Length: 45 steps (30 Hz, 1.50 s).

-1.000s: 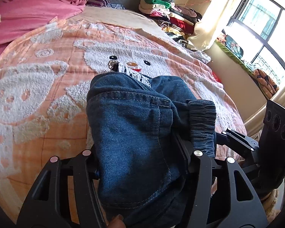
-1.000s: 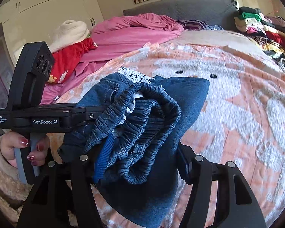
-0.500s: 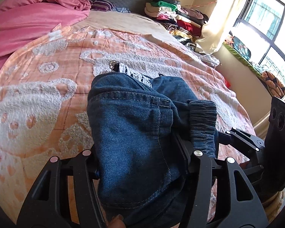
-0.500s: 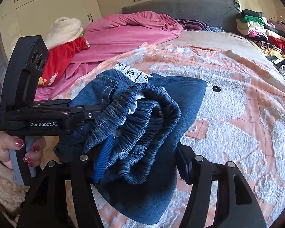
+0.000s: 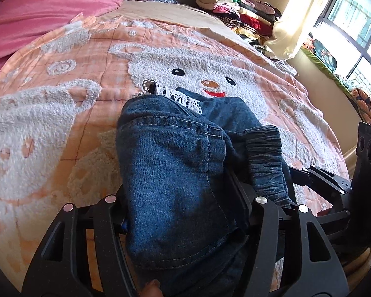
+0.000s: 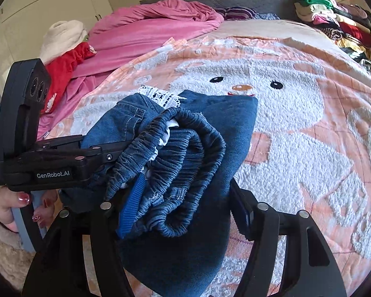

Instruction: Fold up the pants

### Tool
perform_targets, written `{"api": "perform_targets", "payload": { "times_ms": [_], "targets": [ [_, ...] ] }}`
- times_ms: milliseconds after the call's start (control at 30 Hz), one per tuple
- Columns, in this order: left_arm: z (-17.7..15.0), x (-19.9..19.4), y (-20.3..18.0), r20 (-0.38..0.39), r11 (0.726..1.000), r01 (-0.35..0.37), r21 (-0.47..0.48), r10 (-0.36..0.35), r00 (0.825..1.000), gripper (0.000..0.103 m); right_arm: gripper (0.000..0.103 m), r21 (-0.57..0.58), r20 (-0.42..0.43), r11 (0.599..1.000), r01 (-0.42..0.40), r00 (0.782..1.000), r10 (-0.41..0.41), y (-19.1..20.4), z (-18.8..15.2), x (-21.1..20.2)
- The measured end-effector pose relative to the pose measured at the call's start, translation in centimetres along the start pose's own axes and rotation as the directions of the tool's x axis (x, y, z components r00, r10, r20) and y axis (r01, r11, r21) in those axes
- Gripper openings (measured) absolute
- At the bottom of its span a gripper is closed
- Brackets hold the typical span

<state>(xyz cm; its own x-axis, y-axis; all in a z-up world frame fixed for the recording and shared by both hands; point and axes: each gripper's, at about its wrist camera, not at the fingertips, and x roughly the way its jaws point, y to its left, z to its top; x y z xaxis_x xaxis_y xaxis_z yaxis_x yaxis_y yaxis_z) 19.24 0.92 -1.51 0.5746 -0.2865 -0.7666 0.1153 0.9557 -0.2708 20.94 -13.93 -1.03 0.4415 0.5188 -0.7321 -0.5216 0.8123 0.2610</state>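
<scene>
Your pants [image 5: 175, 173] are dark denim, bunched into a thick folded bundle w/ the elastic waistband [image 6: 180, 163] gathered in loops on the right-cam side and a bit of white lace trim [image 5: 183, 99] poking out at the far end. The bundle sits between both tools, over the near part of the bed; can't tell if its underside touches the blanket.

Your left gripper [image 5: 183, 200] is pinching the denim: fabric fills the whole gap betw. its fingers, pocket seam facing up. Your right gripper [image 6: 175, 205] is likewise clamped on the pants at the waistband end, cloth packed betw. both fingers and spilling over them. The two tools meet at roughly a right angle; each shows in the other's cam, just beside the bundle.

Your left hand [image 6: 10, 208], red nails, wraps the left tool's handle at the edge of the right cam.

Under it all: peach blanket [image 5: 61, 128] w/ a white fuzzy bear face [image 6: 272, 94] just past the lace. Farther out, a pink duvet [image 6: 148, 34] and red garment [image 6: 66, 66] on the left, stacked clothes [image 5: 240, 10] at the far right corner, window [image 5: 353, 19] beyond.
</scene>
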Motion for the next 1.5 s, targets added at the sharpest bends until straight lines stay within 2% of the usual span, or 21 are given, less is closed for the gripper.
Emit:
{"api": "perform_targets", "payload": {
  "times_ms": [200, 300, 367, 433, 633, 833, 900, 1100, 1500],
  "targets": [
    [-0.3, 0.2, 0.1, -0.006, 1.0, -0.013, -0.007, 0.013, 1.0, 0.063, 0.079, 0.023, -0.017, 0.999, 0.039, 0.999, -0.039, -0.4, -0.2, 0.3],
    [-0.4, 0.1, 0.1, -0.008, 1.0, -0.013, -0.01, 0.013, 1.0, 0.064, 0.079, 0.019, -0.022, 0.999, 0.051, 0.998, -0.051, -0.3, -0.2, 0.3],
    [-0.5, 0.1, 0.1, -0.008, 1.0, -0.014, -0.011, 0.014, 1.0, 0.065, 0.086, 0.019, -0.025, 0.997, 0.071, 0.997, -0.07, -0.3, -0.2, 0.3],
    [-0.5, 0.0, 0.0, -0.007, 1.0, -0.017, -0.011, 0.017, 1.0, 0.066, 0.088, 0.019, -0.027, 0.996, 0.089, 0.996, -0.089, -0.3, -0.2, 0.3],
    [-0.5, -0.7, -0.1, 0.005, 1.0, -0.014, -0.01, 0.014, 1.0, 0.07, 0.089, 0.032, -0.024, 0.994, 0.104, 0.994, -0.103, -0.2, -0.2, -0.3],
    [-0.4, -2.1, -0.3, 0.025, 1.0, 0.007, -0.02, -0.007, 1.0, 0.078, 0.089, 0.024, -0.011, 0.991, 0.13, 0.991, -0.13, 0.0, -0.3, -1.7],
    [-0.4, -2.7, -0.4, 0.034, 1.0, 0.01, -0.02, -0.01, 0.999, 0.082, 0.097, 0.025, 0.001, 0.99, 0.141, 0.99, -0.141, 0.1, -0.3, -2.3],
    [-0.5, -4.9, -0.8, 0.075, 1.0, 0.001, -0.006, -0.001, 0.997, 0.092, 0.098, 0.027, 0.041, 0.987, 0.158, 0.986, -0.159, 0.7, -0.7, -4.1],
    [-2.9, -10.4, -1.6, 0.159, 0.999, -0.05, -0.004, 0.05, 0.986, 0.093, 0.098, 0.03, 0.146, 0.977, 0.21, 0.966, -0.212, 2.6, -2.6, -9.4]
  ]
}}
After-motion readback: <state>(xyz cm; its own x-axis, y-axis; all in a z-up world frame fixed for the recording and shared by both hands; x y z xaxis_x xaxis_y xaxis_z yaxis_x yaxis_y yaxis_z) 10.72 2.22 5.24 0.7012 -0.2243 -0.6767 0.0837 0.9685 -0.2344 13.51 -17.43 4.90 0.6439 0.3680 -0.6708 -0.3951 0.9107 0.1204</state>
